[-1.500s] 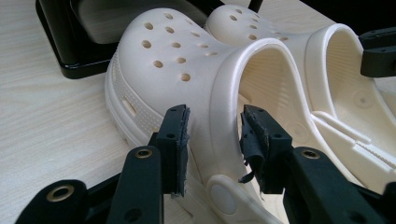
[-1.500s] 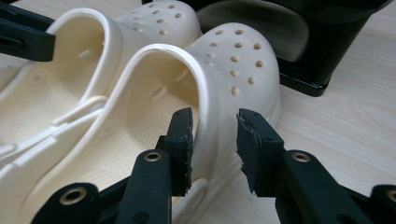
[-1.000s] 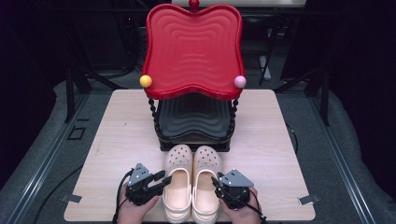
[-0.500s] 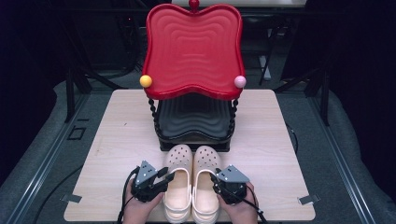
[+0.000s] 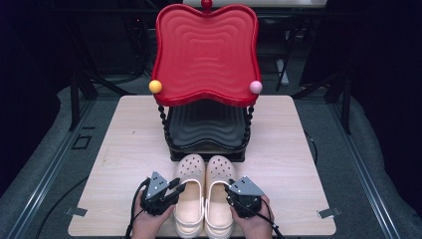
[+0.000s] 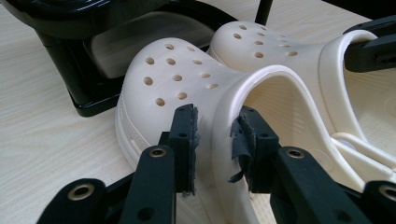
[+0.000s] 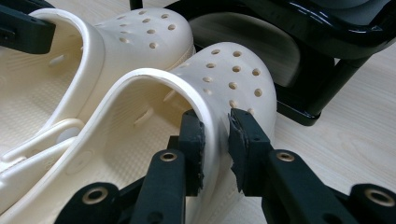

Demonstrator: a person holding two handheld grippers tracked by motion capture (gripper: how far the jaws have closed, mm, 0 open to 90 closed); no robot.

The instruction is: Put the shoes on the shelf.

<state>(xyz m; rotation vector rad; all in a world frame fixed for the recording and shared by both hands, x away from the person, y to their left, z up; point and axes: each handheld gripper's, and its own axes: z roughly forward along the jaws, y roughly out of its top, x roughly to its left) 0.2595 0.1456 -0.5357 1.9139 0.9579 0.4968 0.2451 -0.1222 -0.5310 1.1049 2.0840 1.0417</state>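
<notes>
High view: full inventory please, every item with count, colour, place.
clogs: 2, cream, side by side at the table's near edge, toes toward the rack
two-tier rack: 1, red top tray over black lower tray, at the middle of the table's far half
knobs: 2, yellow and pink, front corners of red tray
table: 1, light wood
left claw: 1, black, astride the left clog's outer rim, jaws just closing
right claw: 1, black, astride the right clog's outer rim, jaws just closing
</notes>
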